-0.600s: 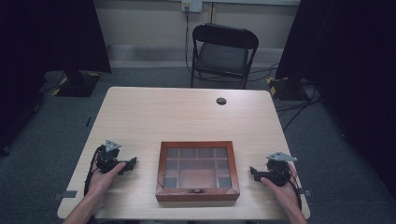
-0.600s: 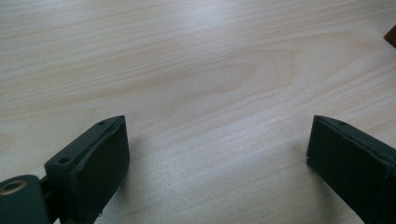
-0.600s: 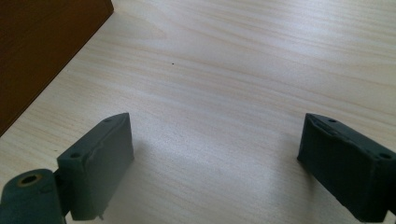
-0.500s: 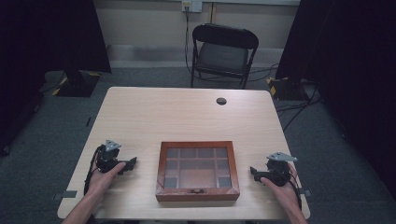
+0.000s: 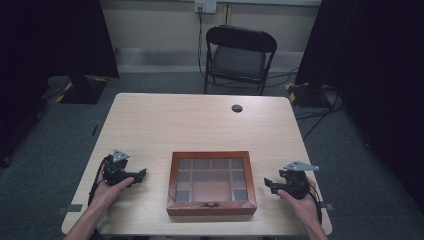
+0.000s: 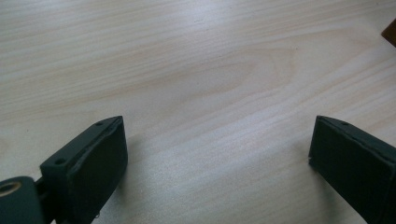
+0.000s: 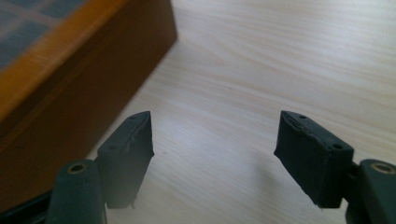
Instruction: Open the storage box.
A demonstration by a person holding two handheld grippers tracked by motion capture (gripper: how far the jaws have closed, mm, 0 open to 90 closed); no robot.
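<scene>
From the high view, a light wooden table (image 5: 200, 125) carries a brown wooden box (image 5: 211, 183) with a glass lid divided into panes, lying flat near the table's near edge, midway between the two hands. A small metal clasp sits on its front wall. The left gripper (image 5: 137, 176) rests on the table well to the left of the box, held by the left hand (image 5: 109, 186), jaws pointing toward the box. The right gripper (image 5: 270, 185) rests near the box's right side, held by the right hand (image 5: 300, 197), jaws also pointing toward the box. A small dark round disc (image 5: 237, 108) lies near the far edge of the table. A black folding chair (image 5: 238, 57) stands behind the table. Compared with the earlier high views, nothing has shifted: both grippers and the box lie where they did.

In the left gripper view, the left gripper (image 6: 217, 154) has its jaws spread wide over bare table (image 6: 196, 70), nothing between them. A brown corner of the box (image 6: 390, 33) shows at the upper right edge.

In the right gripper view, the right gripper (image 7: 212, 144) also has its jaws wide apart with only table (image 7: 280, 56) between them. The box (image 7: 84, 79) lies just beside the left jaw, apart from it.
</scene>
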